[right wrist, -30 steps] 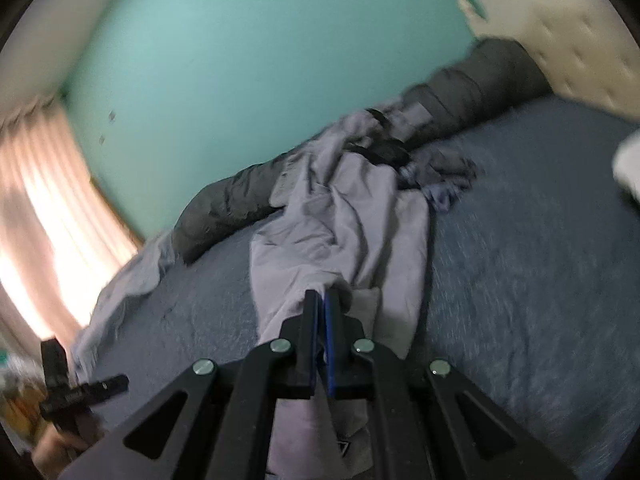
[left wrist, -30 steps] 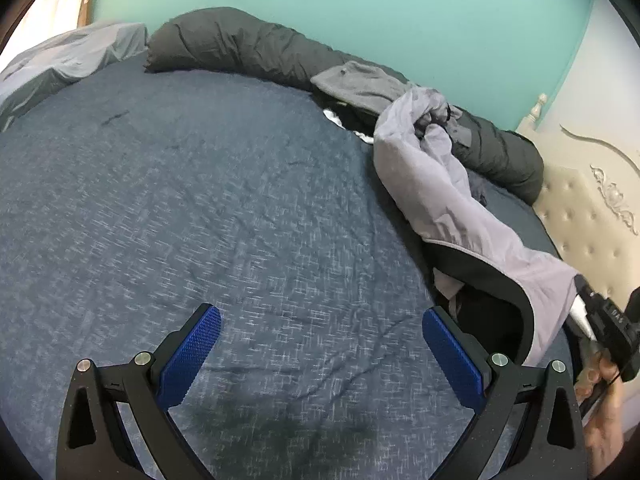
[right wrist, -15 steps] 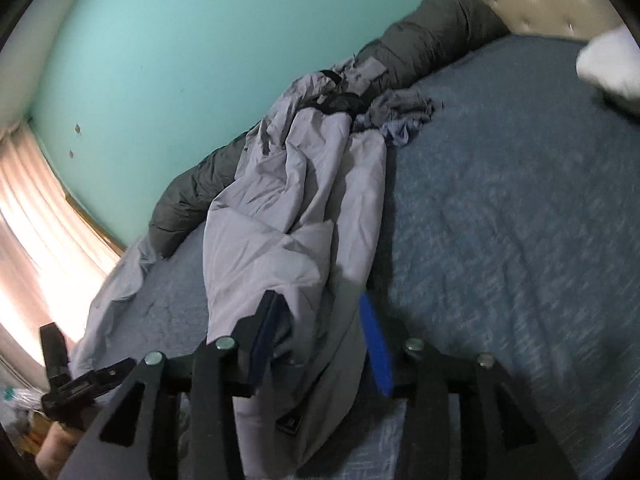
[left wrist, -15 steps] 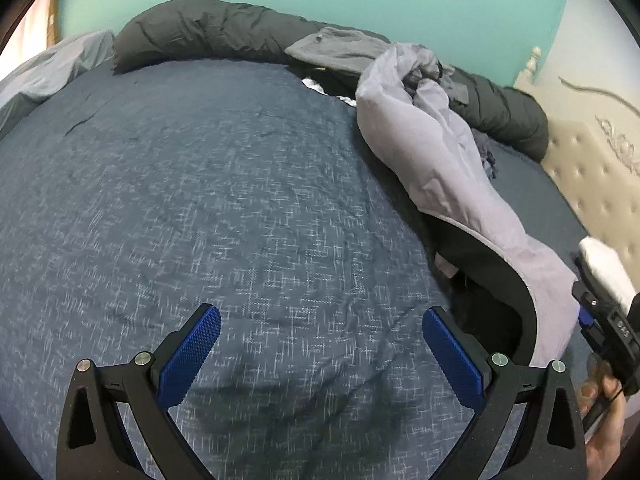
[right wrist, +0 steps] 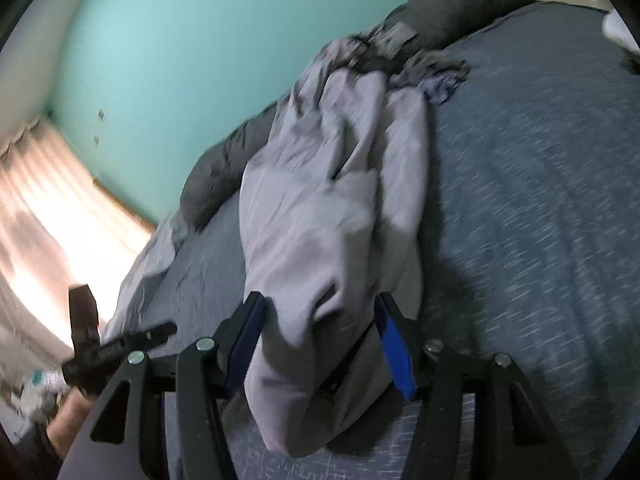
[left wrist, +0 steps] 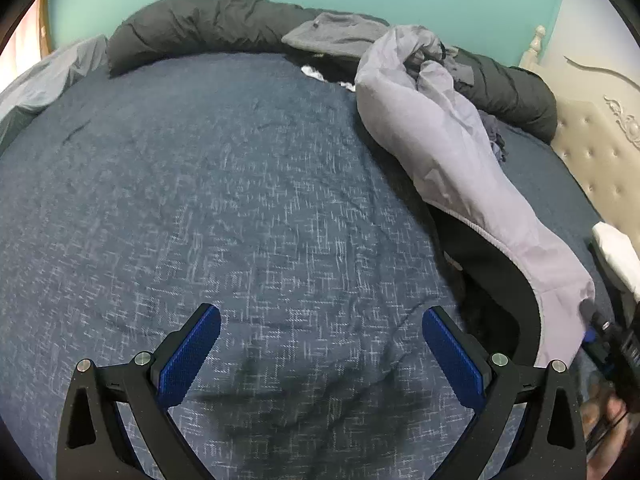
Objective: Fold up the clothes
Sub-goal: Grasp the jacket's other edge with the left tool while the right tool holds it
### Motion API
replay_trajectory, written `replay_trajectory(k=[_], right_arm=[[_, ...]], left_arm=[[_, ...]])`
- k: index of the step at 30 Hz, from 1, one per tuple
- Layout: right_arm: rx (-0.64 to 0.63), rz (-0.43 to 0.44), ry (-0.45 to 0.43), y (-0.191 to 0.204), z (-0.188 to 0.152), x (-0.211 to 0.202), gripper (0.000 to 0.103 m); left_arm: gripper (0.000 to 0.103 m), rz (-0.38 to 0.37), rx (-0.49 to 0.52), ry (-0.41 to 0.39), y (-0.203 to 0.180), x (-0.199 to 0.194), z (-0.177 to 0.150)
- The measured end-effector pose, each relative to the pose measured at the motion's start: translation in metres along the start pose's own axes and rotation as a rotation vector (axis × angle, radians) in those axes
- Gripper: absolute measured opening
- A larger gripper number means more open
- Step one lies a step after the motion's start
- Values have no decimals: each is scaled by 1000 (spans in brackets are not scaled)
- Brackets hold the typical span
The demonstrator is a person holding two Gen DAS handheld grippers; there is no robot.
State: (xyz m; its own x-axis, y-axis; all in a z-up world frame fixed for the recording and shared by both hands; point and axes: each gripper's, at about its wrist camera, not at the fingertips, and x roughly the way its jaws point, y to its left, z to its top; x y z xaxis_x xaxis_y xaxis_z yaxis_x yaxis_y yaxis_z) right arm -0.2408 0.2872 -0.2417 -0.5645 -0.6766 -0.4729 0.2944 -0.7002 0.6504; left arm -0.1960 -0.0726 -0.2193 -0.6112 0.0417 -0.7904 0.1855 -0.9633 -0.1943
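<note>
Jacket [right wrist: 320, 208]: unfolded, strung from the bed [left wrist: 240, 200] centre toward 12 o'clock. Your right tool [right wrist: 320, 344] has just been opening, hem loose between its jaws; left tool [left wrist: 320, 356] released, empty. All folding remains.

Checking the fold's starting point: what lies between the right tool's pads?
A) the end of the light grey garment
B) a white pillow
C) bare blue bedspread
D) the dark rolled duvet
A: the light grey garment ends between the spread pads of the right tool.
</note>
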Motion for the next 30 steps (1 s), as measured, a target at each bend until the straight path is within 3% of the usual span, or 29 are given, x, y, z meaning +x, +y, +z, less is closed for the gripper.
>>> replay_trajectory(k=[3, 7, 11, 17, 22, 26, 30], right_arm=[[6, 56, 17, -2, 4, 5, 48], [-8, 96, 24, -3, 11, 5, 20], [-69, 113, 38, 2, 10, 5, 10], [-107, 34, -14, -2, 21, -4, 7], [-127, -144, -117, -19, 40, -31, 6], [-67, -256, -177, -50, 50, -49, 6], [-5, -294, -193, -72, 53, -56, 6]], left_arm=[[103, -6, -9, 18, -3, 4, 1], [103, 13, 8, 21, -10, 10, 3], [103, 12, 6, 25, -13, 17, 6], [103, 28, 8, 39, -19, 25, 9], [103, 23, 17, 32, -27, 27, 18], [103, -7, 49, 26, -42, 32, 27], [103, -39, 118, 25, -64, 42, 38]])
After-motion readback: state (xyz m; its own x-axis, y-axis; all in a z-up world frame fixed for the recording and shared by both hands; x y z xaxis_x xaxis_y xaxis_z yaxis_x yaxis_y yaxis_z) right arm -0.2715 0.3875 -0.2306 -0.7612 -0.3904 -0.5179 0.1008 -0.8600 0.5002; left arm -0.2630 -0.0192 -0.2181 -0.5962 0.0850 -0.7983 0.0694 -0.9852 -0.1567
